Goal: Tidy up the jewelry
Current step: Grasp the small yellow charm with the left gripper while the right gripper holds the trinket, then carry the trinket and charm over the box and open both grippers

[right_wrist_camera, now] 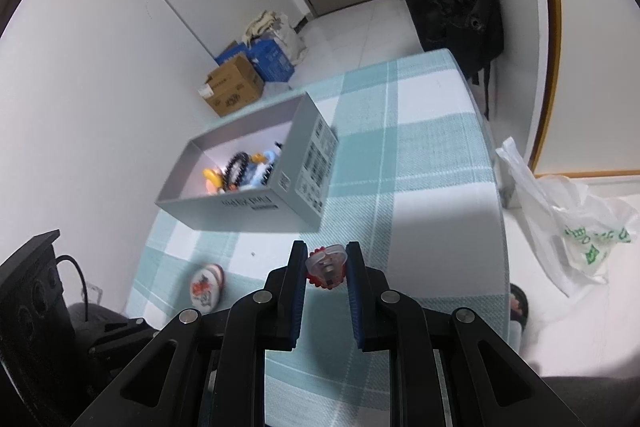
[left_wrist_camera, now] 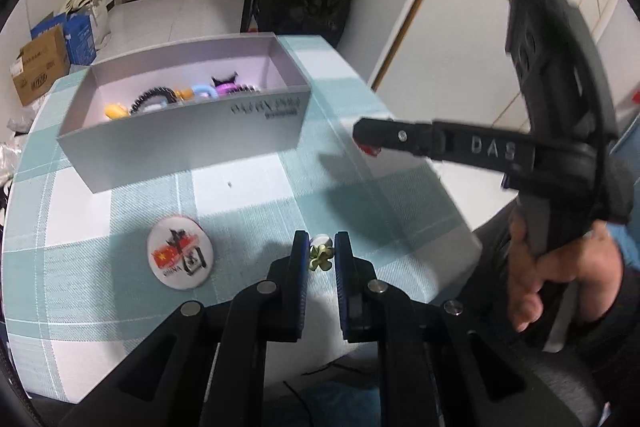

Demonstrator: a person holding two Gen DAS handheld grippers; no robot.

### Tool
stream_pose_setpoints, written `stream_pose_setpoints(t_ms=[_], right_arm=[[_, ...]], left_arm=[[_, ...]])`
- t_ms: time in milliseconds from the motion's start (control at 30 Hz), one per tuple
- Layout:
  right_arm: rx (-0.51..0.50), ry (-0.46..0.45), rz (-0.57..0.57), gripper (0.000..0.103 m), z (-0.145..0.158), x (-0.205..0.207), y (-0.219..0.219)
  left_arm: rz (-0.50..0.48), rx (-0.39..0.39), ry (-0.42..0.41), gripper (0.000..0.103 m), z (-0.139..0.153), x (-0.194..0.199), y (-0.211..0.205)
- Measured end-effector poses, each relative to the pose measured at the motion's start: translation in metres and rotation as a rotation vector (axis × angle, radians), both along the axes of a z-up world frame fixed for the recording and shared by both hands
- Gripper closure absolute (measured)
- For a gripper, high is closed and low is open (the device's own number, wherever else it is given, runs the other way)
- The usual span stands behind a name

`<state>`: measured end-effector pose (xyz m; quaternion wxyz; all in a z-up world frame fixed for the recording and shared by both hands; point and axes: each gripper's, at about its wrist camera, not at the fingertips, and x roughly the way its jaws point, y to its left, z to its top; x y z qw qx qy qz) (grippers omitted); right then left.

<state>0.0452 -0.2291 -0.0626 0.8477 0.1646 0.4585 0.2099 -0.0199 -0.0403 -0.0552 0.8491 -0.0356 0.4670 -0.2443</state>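
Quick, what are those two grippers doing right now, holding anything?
Left gripper: closed on a small gold flower-shaped charm.
Right gripper: closed on a clear and red trinket.

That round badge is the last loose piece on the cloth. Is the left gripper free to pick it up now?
Probably not yet. The left gripper is shut on a small gold charm, so its jaws are taken. The badge itself lies uncovered on the cloth, just beside the gripper, with nothing between them.
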Motion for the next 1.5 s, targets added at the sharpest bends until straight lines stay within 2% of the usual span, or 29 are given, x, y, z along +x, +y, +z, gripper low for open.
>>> stream_pose_setpoints(t_ms=[267,500,667,933,1133,1500], right_arm=[[0.08,-0.058,-0.001,0.085,0.018,0.008,0.004],[0.082,-0.122,0.075,0.085,0.042,0.018,0.024],[0.07,-0.135,0.118,0.085,0.054,0.029,0.04],[0.058,-0.146,0.193,0.085,0.066,0.051,0.064],[0.038,-0.153,0.238,0.085,0.067,0.071,0.08],[0.067,-0.093,0.243,0.085,0.043,0.093,0.079]], left_arm=[[0.075,-0.081,-0.062,0.095,0.023,0.01,0.027],[0.19,-0.103,-0.083,0.095,0.027,0.041,0.045],[0.23,-0.112,-0.095,0.095,0.029,0.058,0.054],[0.26,-0.155,-0.059,0.095,0.025,0.081,0.07],[0.265,-0.17,-0.042,0.095,0.025,0.091,0.074],[0.249,-0.152,0.001,0.095,0.011,0.11,0.069]])
